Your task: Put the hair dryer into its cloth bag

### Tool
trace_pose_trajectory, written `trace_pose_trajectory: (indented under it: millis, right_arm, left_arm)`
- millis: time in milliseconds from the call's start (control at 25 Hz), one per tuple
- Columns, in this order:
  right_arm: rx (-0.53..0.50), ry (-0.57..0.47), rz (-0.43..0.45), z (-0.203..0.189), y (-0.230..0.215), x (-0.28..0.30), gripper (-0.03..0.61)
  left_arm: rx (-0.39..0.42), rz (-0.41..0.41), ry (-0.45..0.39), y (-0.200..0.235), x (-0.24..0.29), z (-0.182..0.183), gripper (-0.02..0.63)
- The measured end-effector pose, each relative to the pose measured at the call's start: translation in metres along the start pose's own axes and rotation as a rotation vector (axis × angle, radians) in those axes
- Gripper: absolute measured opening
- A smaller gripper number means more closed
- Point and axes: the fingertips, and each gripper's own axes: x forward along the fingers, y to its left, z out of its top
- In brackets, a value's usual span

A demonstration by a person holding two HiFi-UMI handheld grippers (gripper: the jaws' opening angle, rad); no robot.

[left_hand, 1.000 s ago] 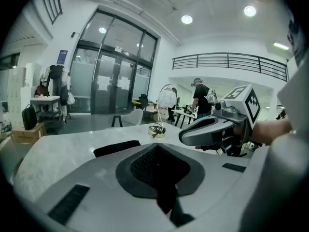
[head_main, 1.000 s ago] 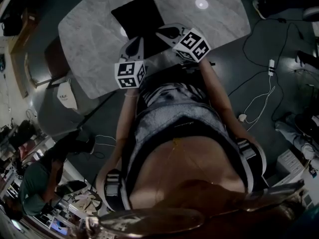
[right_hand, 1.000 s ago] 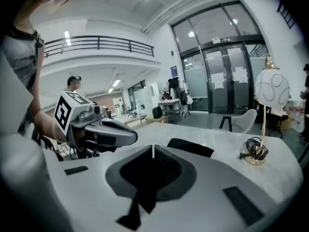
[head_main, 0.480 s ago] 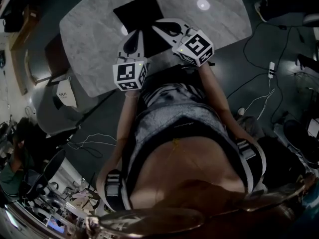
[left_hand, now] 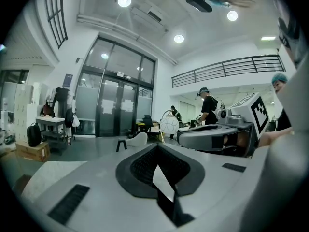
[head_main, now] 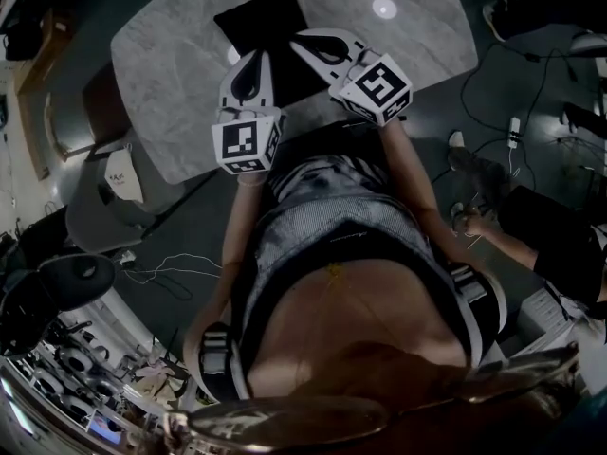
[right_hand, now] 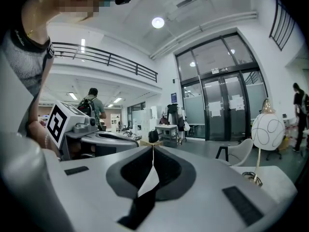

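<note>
Both tools were closed tight and held nothing. The left gripper [head_main: 254,60] and right gripper [head_main: 299,38] showed only the room beyond their jaws. The bag [head_main: 261,22] lay flat on the table [head_main: 171,83], below and just ahead of the 2 tips, its long axis running away from the person. The left gripper seemed to hang over it more squarely. The dryer was in no view, so whether it already sat inside the bag could not be told.

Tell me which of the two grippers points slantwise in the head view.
The right gripper: it slants up and to the left, toward the black cloth bag, whereas the left gripper points nearly straight up the picture.
</note>
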Motion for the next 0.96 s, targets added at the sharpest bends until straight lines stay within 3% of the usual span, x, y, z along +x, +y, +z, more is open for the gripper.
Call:
trace_pose_trajectory:
  millis: [960]
  right_arm:
    - [0.009,0.035,-0.007,-0.011,-0.001,-0.001,0.064]
  left_arm:
    - [-0.006,-0.01,0.037,-0.004,0.005,-0.015,0.008]
